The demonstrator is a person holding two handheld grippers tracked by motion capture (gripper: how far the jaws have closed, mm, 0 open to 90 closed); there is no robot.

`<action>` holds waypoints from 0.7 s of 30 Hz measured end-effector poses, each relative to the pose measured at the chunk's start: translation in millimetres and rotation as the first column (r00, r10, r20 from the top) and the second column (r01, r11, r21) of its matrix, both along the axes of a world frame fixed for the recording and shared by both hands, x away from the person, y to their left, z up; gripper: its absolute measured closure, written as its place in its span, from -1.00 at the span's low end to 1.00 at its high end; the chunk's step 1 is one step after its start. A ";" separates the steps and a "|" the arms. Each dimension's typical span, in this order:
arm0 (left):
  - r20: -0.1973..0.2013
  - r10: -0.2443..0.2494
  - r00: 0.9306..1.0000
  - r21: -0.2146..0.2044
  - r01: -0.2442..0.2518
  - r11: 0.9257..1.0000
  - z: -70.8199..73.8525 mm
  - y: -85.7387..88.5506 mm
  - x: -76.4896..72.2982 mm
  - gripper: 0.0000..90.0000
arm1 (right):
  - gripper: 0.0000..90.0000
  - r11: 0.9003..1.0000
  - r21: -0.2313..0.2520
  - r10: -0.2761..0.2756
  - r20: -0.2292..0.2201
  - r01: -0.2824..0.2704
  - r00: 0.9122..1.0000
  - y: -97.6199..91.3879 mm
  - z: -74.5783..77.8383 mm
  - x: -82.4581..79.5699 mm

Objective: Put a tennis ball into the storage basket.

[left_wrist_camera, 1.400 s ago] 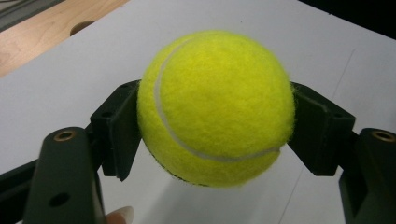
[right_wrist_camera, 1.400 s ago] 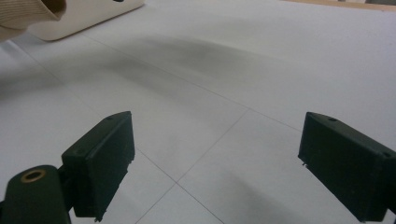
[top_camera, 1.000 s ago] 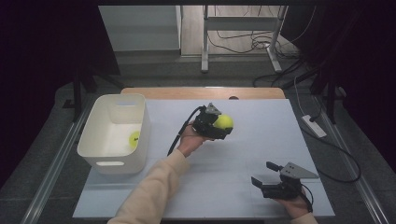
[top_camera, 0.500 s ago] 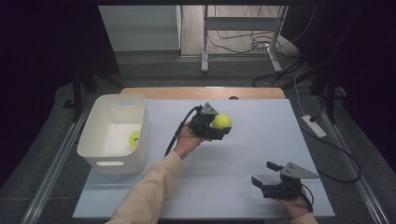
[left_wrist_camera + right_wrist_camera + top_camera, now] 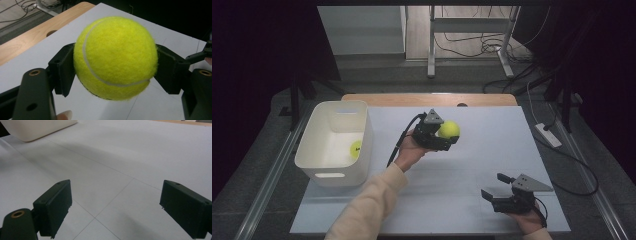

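High view: left gripper (image 5: 447, 136) lifted above the white table (image 5: 492, 150), jaws pinching a tennis ball (image 5: 449, 130), probably for carrying to the white bin (image 5: 314, 155) holding another ball (image 5: 356, 148). Right gripper (image 5: 497, 189) resting low, jaws spread, empty.

Left gripper view: tennis ball (image 5: 115, 57) squeezed between both jaws.

Right gripper view: bare table (image 5: 117, 165) between wide-apart jaws.

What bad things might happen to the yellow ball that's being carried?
The tennis ball is round and the left hand-held gripper pinches it only at its two sides, so it might slip out and roll off the table. The white bin already holds another ball; a drop from too high might bounce back out. The bin's near rim also stands in the way and might get bumped.
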State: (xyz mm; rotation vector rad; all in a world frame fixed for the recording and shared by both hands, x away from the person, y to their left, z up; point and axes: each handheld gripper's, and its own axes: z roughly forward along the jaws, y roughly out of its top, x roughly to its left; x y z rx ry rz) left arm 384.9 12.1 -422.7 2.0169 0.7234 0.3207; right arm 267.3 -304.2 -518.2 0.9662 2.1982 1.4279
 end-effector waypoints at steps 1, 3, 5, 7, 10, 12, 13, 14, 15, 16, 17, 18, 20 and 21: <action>0.002 0.001 1.000 0.000 -0.001 1.000 0.6 0.5 -0.5 -0.41 | -0.76 1.000 0.001 0.001 0.001 -0.001 1.000 0.1 0.0 -0.1; 0.004 0.003 1.000 -0.001 -0.003 1.000 1.9 1.8 -1.6 -0.41 | -0.76 1.000 0.003 0.000 0.001 0.000 1.000 0.2 0.3 -0.4; 0.003 0.002 1.000 -0.010 -0.001 1.000 3.2 3.6 -2.8 -0.41 | -0.76 1.000 0.001 -0.001 0.002 0.001 1.000 0.0 0.4 -0.3; 0.007 0.001 1.000 -0.013 -0.001 1.000 3.8 4.7 -3.5 -0.41 | -0.76 1.000 0.000 0.000 0.002 0.000 1.000 -0.1 0.3 -0.2; 0.008 0.002 1.000 -0.020 -0.002 1.000 4.7 7.0 -5.6 -0.41 | -0.76 1.000 0.001 0.000 0.003 0.000 1.000 -0.3 -0.1 0.2; 0.011 0.004 1.000 -0.023 -0.004 1.000 5.2 8.5 -6.9 -0.41 | -0.76 1.000 0.000 0.000 0.003 0.000 1.000 -0.2 0.0 0.2; 0.012 0.004 1.000 -0.022 -0.004 1.000 5.5 9.3 -7.4 -0.41 | -0.76 1.000 -0.001 0.000 0.003 0.000 1.000 -0.1 0.0 0.2; 0.015 0.005 1.000 -0.024 -0.005 1.000 5.8 10.4 -7.8 -0.41 | -0.76 1.000 -0.001 0.001 0.003 -0.001 1.000 0.0 -0.1 0.2; 0.016 0.007 1.000 -0.026 -0.006 1.000 6.2 11.4 -8.3 -0.41 | -0.76 1.000 -0.003 0.001 0.004 -0.001 1.000 0.0 -0.1 0.2; 0.016 0.009 1.000 -0.029 -0.009 1.000 6.5 12.2 -8.8 -0.41 | -0.76 1.000 -0.002 0.001 0.004 -0.001 1.000 0.1 -0.1 0.2; 0.018 0.010 1.000 -0.028 -0.010 1.000 6.9 13.4 -9.3 -0.41 | -0.76 1.000 -0.003 0.002 0.004 -0.002 1.000 0.1 -0.1 0.3; 0.020 0.011 1.000 -0.029 -0.010 1.000 7.1 14.4 -9.7 -0.41 | -0.76 1.000 -0.002 0.001 0.003 -0.001 1.000 0.3 -0.1 0.3; 0.021 0.014 1.000 -0.030 -0.014 0.999 7.6 16.8 -10.8 -0.41 | -0.76 1.000 -0.003 0.001 0.003 -0.001 1.000 0.4 -0.2 0.2; 0.022 0.016 1.000 -0.032 -0.015 0.999 7.7 17.7 -11.4 -0.41 | -0.76 1.000 -0.006 0.001 0.004 -0.001 1.000 0.5 -0.2 0.2</action>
